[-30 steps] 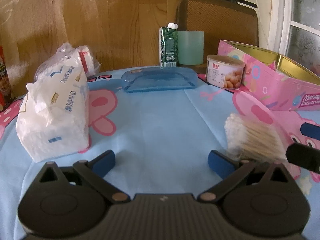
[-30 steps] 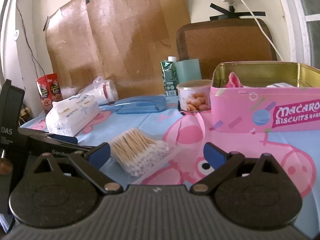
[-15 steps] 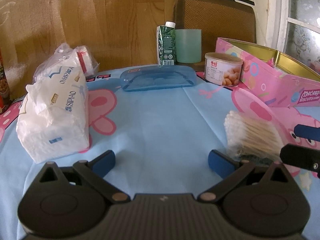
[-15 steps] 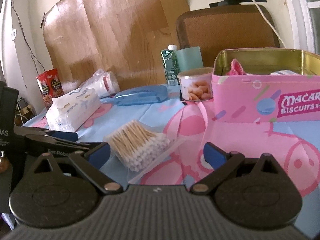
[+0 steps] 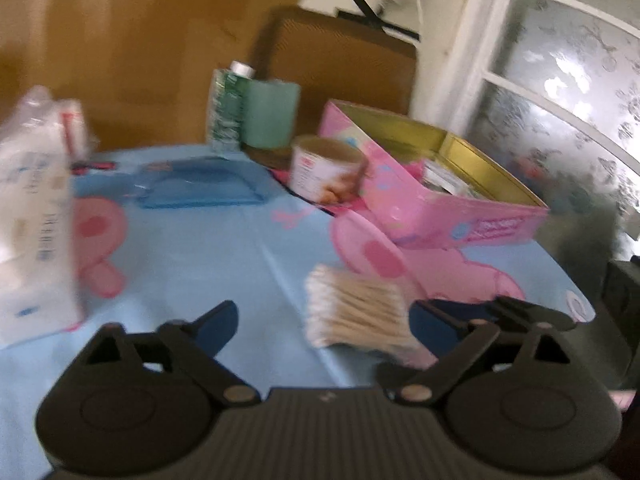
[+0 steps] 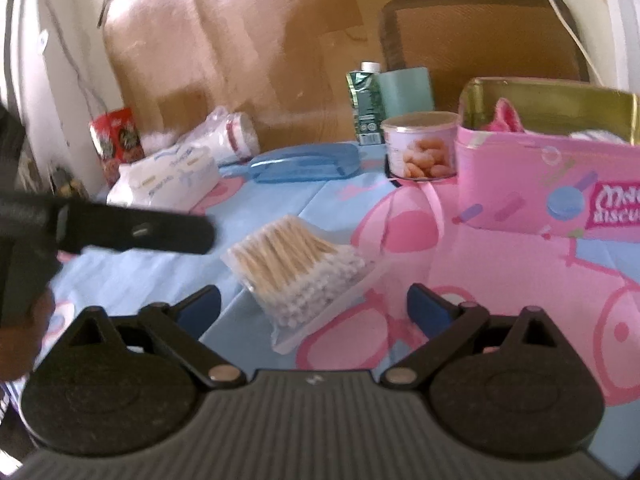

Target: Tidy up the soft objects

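Observation:
A clear bag of cotton swabs (image 6: 298, 268) lies on the blue and pink tablecloth, just ahead of my open right gripper (image 6: 314, 306). In the left wrist view the bag of cotton swabs (image 5: 352, 312) lies between the fingers of my open left gripper (image 5: 324, 320), nearer the right one. A white tissue pack (image 5: 28, 248) lies at the left; it also shows in the right wrist view (image 6: 168, 180). The open pink biscuit tin (image 6: 548, 172) stands at the right with soft items inside. The left gripper (image 6: 132, 232) crosses the right wrist view at the left.
A blue plastic case (image 6: 308, 164), a round snack tub (image 6: 420, 146), a green carton (image 6: 364, 104) and a green cup (image 6: 406, 88) stand at the back. A wrapped roll (image 6: 228, 136) and a red packet (image 6: 116, 140) sit at back left. A chair back (image 5: 340, 68) stands behind.
My left gripper has swung right and moved forward, so the cotton swabs now lie between its fingers; the view is blurred. My right gripper has risen and tilted down over the swabs.

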Demonstrator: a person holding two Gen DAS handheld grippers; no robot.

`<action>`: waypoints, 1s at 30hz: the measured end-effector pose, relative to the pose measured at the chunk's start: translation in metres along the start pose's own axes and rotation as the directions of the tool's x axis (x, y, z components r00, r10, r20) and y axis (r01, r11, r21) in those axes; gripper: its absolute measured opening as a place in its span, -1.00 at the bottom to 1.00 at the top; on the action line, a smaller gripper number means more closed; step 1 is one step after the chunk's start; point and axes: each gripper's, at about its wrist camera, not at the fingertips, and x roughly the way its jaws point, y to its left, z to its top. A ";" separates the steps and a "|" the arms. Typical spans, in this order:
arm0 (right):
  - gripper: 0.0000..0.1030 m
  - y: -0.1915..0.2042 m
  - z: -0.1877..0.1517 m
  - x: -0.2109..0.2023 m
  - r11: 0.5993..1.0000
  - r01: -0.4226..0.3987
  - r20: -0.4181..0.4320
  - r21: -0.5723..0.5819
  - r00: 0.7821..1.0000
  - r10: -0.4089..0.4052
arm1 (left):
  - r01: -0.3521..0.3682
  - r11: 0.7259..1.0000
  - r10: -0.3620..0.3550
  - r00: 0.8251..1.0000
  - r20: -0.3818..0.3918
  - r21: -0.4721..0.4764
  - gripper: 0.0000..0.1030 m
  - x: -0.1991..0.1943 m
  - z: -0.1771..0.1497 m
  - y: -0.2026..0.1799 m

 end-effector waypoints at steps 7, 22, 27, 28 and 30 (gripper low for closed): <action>-0.19 -0.011 -0.001 -0.003 0.999 0.011 0.043 0.041 0.999 -0.013 | 0.083 0.993 -0.088 0.994 -0.068 -0.081 0.00 0.035 0.008 -0.010; 0.36 -0.154 0.074 -0.019 0.888 0.423 0.263 0.178 0.850 -0.457 | -0.041 0.965 0.004 0.990 0.140 0.259 0.78 0.160 0.126 -0.179; 0.39 -0.153 0.055 -0.047 0.905 0.343 0.358 0.253 0.836 -0.416 | -0.023 0.980 -0.025 0.971 0.239 0.196 0.96 0.125 0.096 -0.157; 0.39 -0.147 0.051 -0.048 0.902 0.359 0.362 0.242 0.829 -0.427 | -0.032 0.983 -0.018 0.963 0.267 0.183 1.00 0.111 0.088 -0.149; 0.38 -0.137 0.045 -0.049 0.908 0.353 0.371 0.226 0.831 -0.415 | -0.044 0.988 -0.003 0.954 0.301 0.149 0.99 0.086 0.076 -0.130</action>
